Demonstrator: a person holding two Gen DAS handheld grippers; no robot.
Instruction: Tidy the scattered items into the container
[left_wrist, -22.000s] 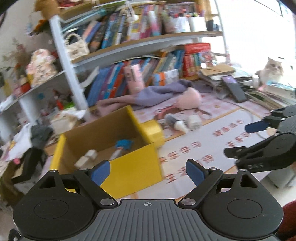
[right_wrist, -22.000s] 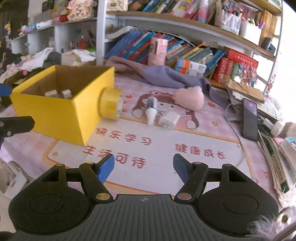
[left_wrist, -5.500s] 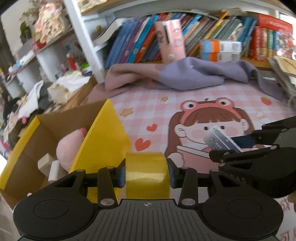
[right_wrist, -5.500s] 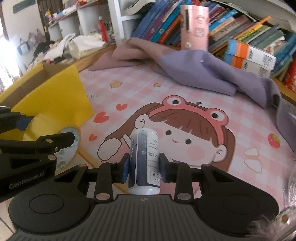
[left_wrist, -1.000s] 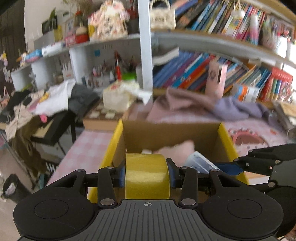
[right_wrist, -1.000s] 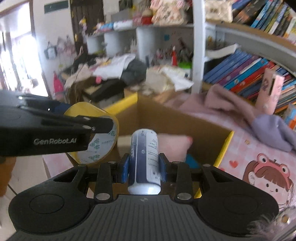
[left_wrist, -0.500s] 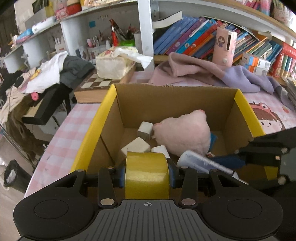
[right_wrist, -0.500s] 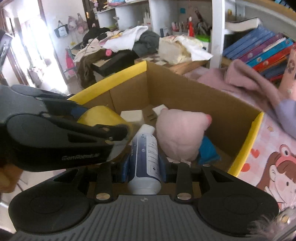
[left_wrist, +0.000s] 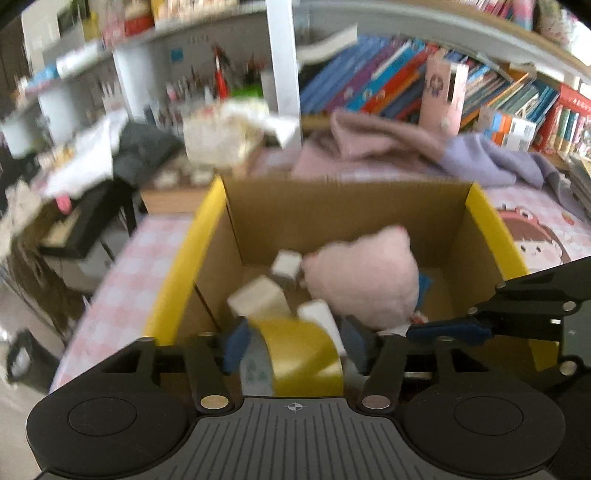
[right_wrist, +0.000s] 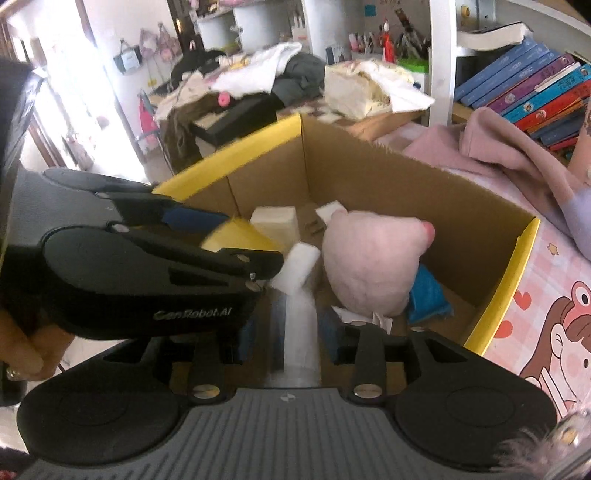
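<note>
pink desk mat (left_wrist: 546, 236); both grippers just opening over yellow box (left_wrist: 184, 266).

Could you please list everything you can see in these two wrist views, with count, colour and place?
box: one, yellow outside, brown inside, open, below both grippers
tape roll: one, yellow, tilted between the open left jaws, over the box
bottle: one, white and dark, blurred, between the right jaws, over the box
plush toy: one, pink, inside the box
blocks: at least three, white, inside the box
blue item: one, under the plush toy
cloth: one, pink and lilac, behind the box
books: many, mixed colours, on the shelf
left gripper: black, blue pads, jaws just opening
right gripper: black, blue pads, jaws just opening
</note>
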